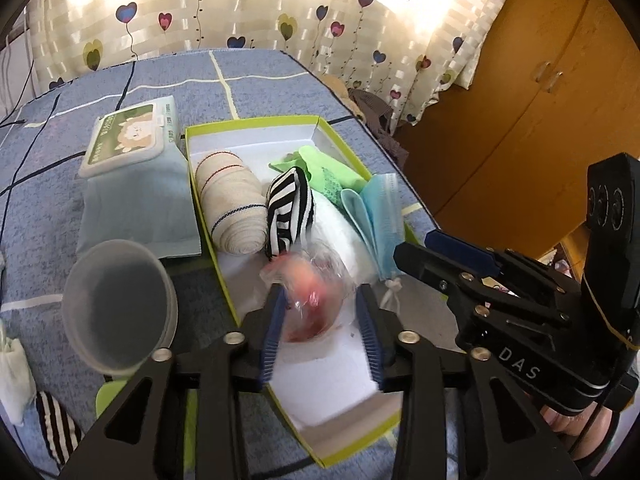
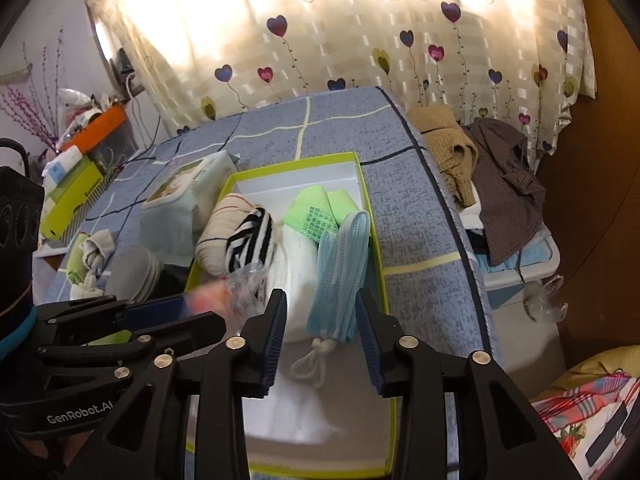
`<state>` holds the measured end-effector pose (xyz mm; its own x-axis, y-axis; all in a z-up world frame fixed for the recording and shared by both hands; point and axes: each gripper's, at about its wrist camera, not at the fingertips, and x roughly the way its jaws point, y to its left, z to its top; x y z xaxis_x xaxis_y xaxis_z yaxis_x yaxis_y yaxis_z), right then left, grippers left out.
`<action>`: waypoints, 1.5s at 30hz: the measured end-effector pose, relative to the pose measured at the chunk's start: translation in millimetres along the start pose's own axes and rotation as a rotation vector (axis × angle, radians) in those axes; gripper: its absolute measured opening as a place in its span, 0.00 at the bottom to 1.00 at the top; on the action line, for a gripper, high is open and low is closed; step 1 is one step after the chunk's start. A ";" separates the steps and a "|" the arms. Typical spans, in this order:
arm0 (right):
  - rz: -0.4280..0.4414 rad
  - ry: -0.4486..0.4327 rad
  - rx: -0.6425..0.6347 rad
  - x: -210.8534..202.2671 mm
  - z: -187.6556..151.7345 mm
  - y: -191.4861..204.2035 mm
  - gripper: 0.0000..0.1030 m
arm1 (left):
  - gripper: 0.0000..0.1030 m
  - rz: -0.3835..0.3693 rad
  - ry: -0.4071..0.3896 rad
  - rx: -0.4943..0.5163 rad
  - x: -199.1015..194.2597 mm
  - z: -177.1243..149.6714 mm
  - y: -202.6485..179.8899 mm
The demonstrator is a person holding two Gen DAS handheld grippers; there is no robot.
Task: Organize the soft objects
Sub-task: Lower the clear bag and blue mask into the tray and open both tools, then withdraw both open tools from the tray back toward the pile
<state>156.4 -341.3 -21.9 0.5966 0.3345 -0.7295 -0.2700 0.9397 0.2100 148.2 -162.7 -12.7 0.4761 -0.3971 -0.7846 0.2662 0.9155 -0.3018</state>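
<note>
A green-rimmed box with a white floor lies on the blue bed. In it are a beige bandage roll, a black-and-white striped sock, a green cloth, a white cloth and blue face masks. My left gripper is open over the box's near half, with a pink item in clear plastic lying between its fingers. My right gripper is open and empty above the masks and their white ear loops. It also shows at the right of the left wrist view.
A wet-wipe pack lies on a light blue pad left of the box. A translucent plastic cup lies near the left gripper. A striped sock and white cloth lie at the bed's near left. Clothes pile beyond the bed's right edge.
</note>
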 end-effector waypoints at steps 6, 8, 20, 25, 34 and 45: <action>-0.014 -0.013 -0.004 -17.8 -7.1 8.7 0.38 | 0.40 -0.012 -0.023 0.003 -17.2 -7.9 -3.0; -0.017 -0.020 -0.006 -24.5 -9.6 11.9 0.40 | 0.40 -0.017 -0.036 0.008 -24.3 -10.5 -5.3; -0.031 -0.073 -0.035 -65.4 -20.5 38.4 0.44 | 0.40 -0.025 -0.110 0.027 -64.7 -26.9 -6.8; -0.030 -0.082 -0.049 -75.4 -23.9 50.0 0.44 | 0.40 -0.032 -0.134 0.030 -78.7 -33.7 -3.5; -0.020 -0.095 -0.086 -87.2 -28.2 71.7 0.46 | 0.40 -0.043 -0.167 0.018 -98.9 -45.6 4.5; -0.006 -0.098 -0.121 -93.8 -34.8 94.7 0.48 | 0.40 -0.052 -0.199 0.005 -118.2 -58.2 13.1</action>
<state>48.6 -286.2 43.8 0.6679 0.3396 -0.6623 -0.3513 0.9283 0.1217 46.6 -100.0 44.6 0.6175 -0.4490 -0.6458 0.2987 0.8934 -0.3356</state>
